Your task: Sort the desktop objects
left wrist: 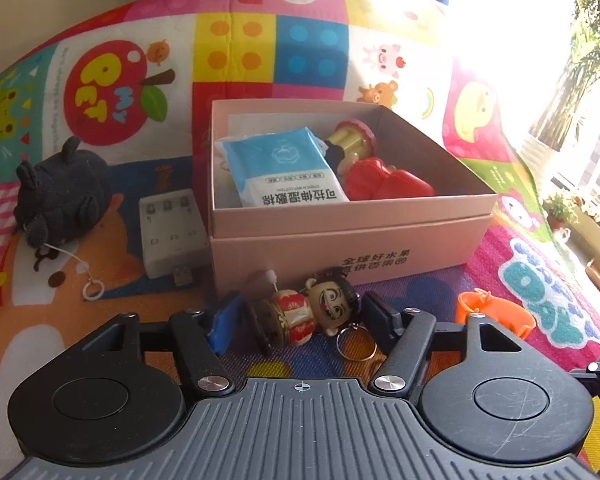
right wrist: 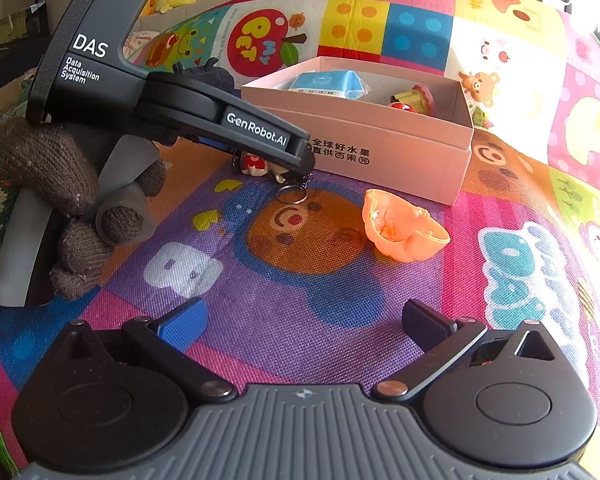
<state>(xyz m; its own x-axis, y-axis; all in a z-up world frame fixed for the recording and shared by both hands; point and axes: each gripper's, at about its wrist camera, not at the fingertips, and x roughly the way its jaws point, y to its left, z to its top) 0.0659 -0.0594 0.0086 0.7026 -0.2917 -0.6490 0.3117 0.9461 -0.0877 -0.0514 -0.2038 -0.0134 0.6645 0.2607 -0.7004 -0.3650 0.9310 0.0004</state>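
A small doll keychain (left wrist: 312, 312) with a metal ring (left wrist: 356, 344) lies on the colourful mat just in front of the pink box (left wrist: 352, 216). My left gripper (left wrist: 302, 320) straddles it: the blue pad sits at the doll's base and the black finger at its head, each close but with a sliver of gap. From the right wrist view the left gripper (right wrist: 276, 160) is low over the doll (right wrist: 260, 164), held by a gloved hand (right wrist: 40, 168). My right gripper (right wrist: 302, 320) stands wide open over bare mat, short of an orange shell toy (right wrist: 404, 236).
The box (right wrist: 380, 120) holds a blue wipes pack (left wrist: 284, 168) and a red and yellow figure (left wrist: 380, 176). A white battery charger (left wrist: 168, 232) and a dark grey plush (left wrist: 60, 192) lie left of the box. The orange shell (left wrist: 496, 312) sits to the right.
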